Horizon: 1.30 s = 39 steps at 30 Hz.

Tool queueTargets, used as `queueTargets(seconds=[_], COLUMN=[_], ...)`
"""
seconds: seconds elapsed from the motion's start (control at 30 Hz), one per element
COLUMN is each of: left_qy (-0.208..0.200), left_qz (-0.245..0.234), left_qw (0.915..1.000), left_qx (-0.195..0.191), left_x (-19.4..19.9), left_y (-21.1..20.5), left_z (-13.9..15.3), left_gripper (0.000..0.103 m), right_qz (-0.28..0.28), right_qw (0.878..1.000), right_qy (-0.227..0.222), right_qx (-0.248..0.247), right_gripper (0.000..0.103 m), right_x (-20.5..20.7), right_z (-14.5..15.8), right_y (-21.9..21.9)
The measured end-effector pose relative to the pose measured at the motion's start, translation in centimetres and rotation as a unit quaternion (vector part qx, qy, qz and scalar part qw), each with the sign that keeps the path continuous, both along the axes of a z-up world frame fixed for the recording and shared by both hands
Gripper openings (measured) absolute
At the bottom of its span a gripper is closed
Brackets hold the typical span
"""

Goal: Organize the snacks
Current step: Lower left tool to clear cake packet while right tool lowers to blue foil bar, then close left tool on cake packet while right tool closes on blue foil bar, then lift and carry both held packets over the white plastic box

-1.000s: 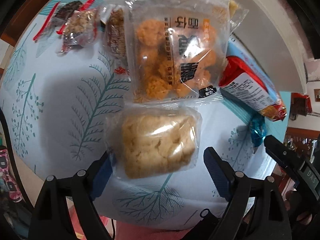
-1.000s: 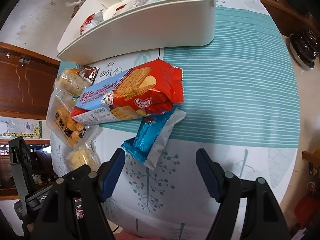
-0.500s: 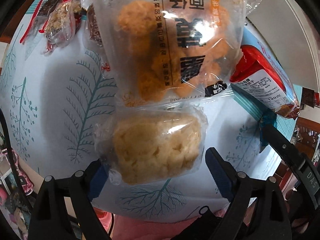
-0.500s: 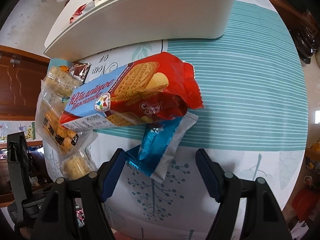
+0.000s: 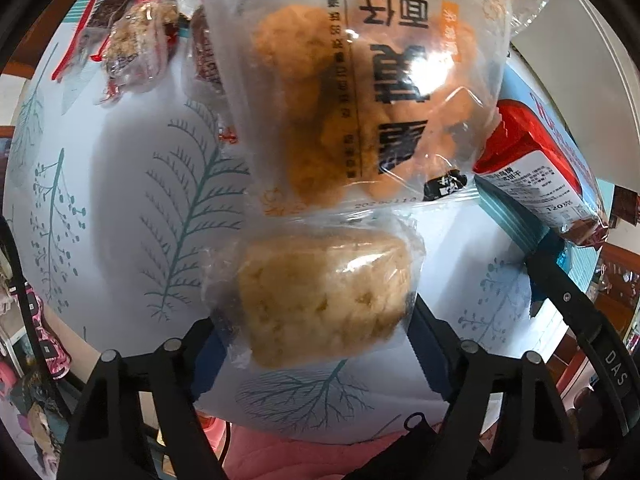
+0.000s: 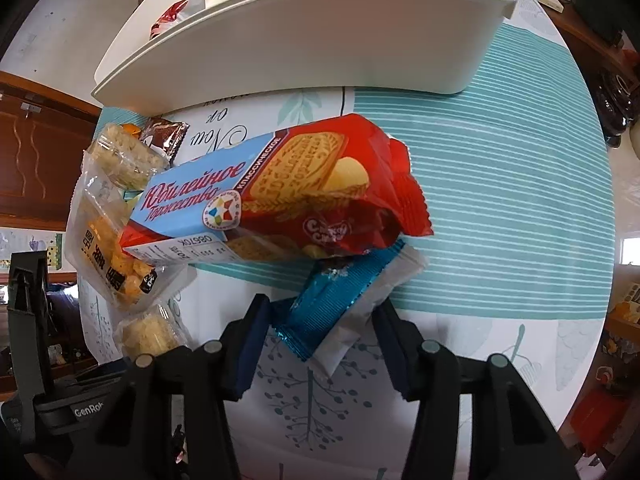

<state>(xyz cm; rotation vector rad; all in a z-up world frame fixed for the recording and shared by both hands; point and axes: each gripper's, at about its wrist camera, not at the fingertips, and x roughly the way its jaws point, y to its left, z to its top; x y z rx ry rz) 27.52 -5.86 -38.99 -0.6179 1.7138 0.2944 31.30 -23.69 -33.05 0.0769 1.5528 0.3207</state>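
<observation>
Between closing gripper (image 5: pixel 316 328) pads: cake (image 5: pixel 326 300).

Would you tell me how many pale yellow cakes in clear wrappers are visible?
2: one at the near end of the big clear bag, one at its far end near the bin. More may hide underneath.

The biscuit pack (image 6: pixel 256 204) at the centre of the right wrist view reads "Юбилейное" and "КЛАССИЧЕСКОЕ", with "120" legible on its end in the left wrist view. The tablecloth (image 6: pixel 224 136) at 11 o'clock carries upside-down script, "New or". At 8 o'clock the left gripper (image 6: pixel 86 412) body shows "GenRob". In the left wrist view the right gripper (image 5: pixel 612 364) at 4 o'clock shows "DAS". The clear snack bag (image 5: pixel 360 92) bears large Chinese characters, not readable.
</observation>
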Motion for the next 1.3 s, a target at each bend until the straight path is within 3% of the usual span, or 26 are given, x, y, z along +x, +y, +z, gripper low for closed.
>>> queueTargets(seconds=[0.17, 0.27, 0.43, 0.5, 0.77, 1.03, 1.07, 1.3], left_qy=[-0.005, -0.009, -0.009, -0.006, 0.006, -0.017, -0.021, -0.057], left_qz=[0.013, 0.014, 0.020, 0.024, 0.040, 0.043, 0.042, 0.032], left_qw=[0.9999, 0.9998, 0.9998, 0.9997, 0.9991, 0.9988, 0.9987, 0.9974], left_qx=[0.006, 0.007, 0.005, 0.002, 0.011, 0.019, 0.019, 0.029], left_x=[-0.3, -0.1, -1.1, -3.4, -5.7, -8.1, -8.4, -9.6], left_y=[0.5, 0.6, 0.6, 0.5, 0.8, -0.2, -0.3, -0.7], left_z=[0.1, 0.1, 0.2, 0.3, 0.4, 3.4, 3.9, 8.4], left_gripper=[0.071, 0.070, 0.070, 0.070, 0.069, 0.069, 0.069, 0.069], right_qz=[-0.001, -0.004, -0.010, -0.014, -0.031, -0.034, -0.035, -0.037], right_qw=[1.000, 1.000, 1.000, 1.000, 0.999, 0.996, 0.996, 0.992], right_qy=[-0.001, -0.004, 0.005, 0.005, -0.014, -0.048, -0.054, -0.074], right_qx=[0.004, 0.005, 0.014, 0.018, 0.037, 0.063, 0.067, 0.096], right_gripper=[0.049, 0.039, 0.037, 0.037, 0.035, 0.030, 0.025, 0.023], right_x=[-0.2, -0.3, -0.5, -0.6, -1.6, -2.6, -2.7, -3.6], right_z=[0.1, 0.3, 0.5, 0.6, 2.2, 4.1, 4.5, 6.0], right_y=[-0.3, -0.4, -1.9, -2.1, -3.9, -5.0, -5.1, -6.0])
